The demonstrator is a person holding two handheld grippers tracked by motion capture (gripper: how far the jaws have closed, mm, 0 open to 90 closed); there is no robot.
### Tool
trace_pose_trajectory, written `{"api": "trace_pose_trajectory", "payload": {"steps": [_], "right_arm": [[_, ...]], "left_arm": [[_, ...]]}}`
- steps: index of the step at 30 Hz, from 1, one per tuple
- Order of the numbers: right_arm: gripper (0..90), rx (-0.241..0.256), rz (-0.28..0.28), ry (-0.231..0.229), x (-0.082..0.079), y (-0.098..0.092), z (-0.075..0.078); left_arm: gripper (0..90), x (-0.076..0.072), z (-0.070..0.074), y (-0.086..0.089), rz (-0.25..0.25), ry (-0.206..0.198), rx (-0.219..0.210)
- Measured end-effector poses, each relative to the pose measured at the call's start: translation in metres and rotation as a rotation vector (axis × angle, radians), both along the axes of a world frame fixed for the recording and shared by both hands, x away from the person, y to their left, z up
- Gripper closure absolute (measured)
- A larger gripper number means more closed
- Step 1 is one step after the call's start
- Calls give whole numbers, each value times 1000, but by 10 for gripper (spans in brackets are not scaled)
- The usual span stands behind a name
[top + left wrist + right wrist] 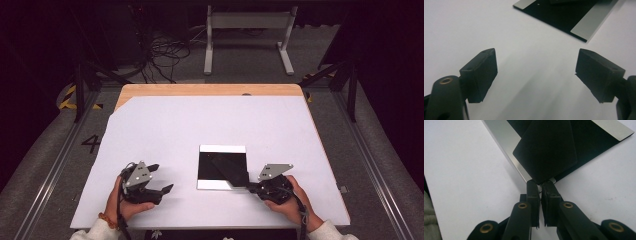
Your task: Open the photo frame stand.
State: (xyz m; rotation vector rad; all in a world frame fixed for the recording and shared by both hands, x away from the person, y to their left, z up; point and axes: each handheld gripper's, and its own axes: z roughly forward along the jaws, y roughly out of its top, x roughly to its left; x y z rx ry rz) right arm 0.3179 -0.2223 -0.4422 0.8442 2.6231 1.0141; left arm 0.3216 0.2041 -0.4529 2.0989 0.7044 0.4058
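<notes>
A flat black square panel [210, 170] with pale strips along its near and far edges lies on the white table cover. On it rests a thin black sheet [231, 169], partly folded or lifted. My right gripper [249, 188] sits at the panel's near right corner, shut on a corner of that sheet. In the right gripper view the jaws [540, 185] pinch the black sheet [546, 147] over the panel's silver strip [506, 145]. My left gripper [163, 178] rests left of the panel, open and holding nothing. The left gripper view has its jaws [536, 72] wide apart, with the panel [564, 12] ahead.
A white cover [175, 125] spreads over the wooden table [210, 90], whose bare edge runs along the far side. Beyond it a grey stand [247, 22] and loose cables [165, 55] sit on the floor. A hand [295, 202] holds each gripper near the front edge.
</notes>
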Motion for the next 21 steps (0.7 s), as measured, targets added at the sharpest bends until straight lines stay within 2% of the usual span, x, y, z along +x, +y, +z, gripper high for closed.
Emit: {"api": "trace_pose_trajectory", "payload": {"steps": [4, 5, 6, 9, 11, 14, 21], "right_arm": [[853, 9, 4, 0, 0, -1, 1], [852, 9, 6, -1, 0, -1, 1], [847, 9, 10, -5, 0, -1, 1], [844, 9, 12, -11, 0, -1, 2], [840, 16, 13, -14, 0, -1, 2], [835, 33, 13, -16, 0, -2, 3], [832, 46, 15, -22, 1, -3, 4]], "left_arm": [[193, -1, -1, 7, 25, 4, -7], [193, 0, -2, 8, 26, 23, -29], [194, 1, -3, 6, 29, 33, -31], [194, 0, -7, -1, 8, 43, 14], [194, 1, -9, -4, -2, 48, 28], [194, 1, -11, -7, -8, 58, 40], [194, -1, -10, -11, -14, 54, 55]]}}
